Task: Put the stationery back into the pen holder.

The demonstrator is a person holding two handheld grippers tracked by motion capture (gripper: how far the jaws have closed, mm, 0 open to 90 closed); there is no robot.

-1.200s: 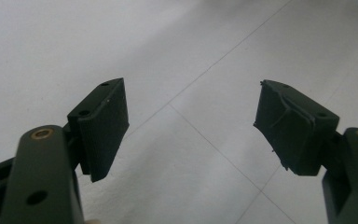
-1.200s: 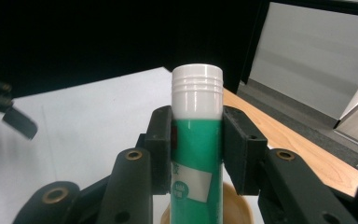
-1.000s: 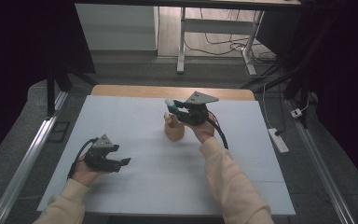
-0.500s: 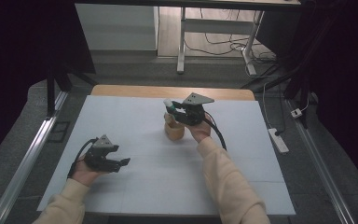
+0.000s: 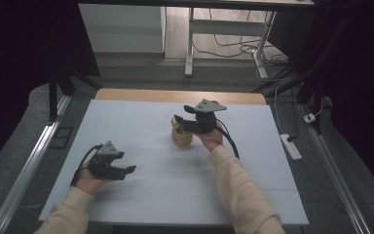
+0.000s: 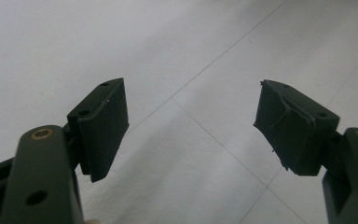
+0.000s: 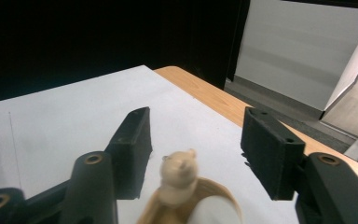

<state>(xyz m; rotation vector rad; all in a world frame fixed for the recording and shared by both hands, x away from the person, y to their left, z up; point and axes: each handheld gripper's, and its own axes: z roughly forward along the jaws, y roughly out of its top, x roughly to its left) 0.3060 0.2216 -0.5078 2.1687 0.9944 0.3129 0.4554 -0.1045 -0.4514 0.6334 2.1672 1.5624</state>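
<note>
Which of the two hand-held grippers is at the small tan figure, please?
The right hand-held gripper, over mid-table: its jaws, just opened, stand either side of the tan figure. The left hand-held gripper sits apart over bare tabletop.

Tan figure [image 7: 178,179]: blurred in right gripper view; face and surface detail unreadable.
Wooden holder [image 7: 200,205]: cut off by bottom edge there; base unseen.
Holder in high view [image 5: 181,136]: far side covered by right gripper [image 5: 179,121]; figure on it too small to make out.
Left gripper [image 6: 191,130]: arms cropped at bottom and side edges of left gripper view.
Forearms: sleeves run off the bottom of high view.
</note>
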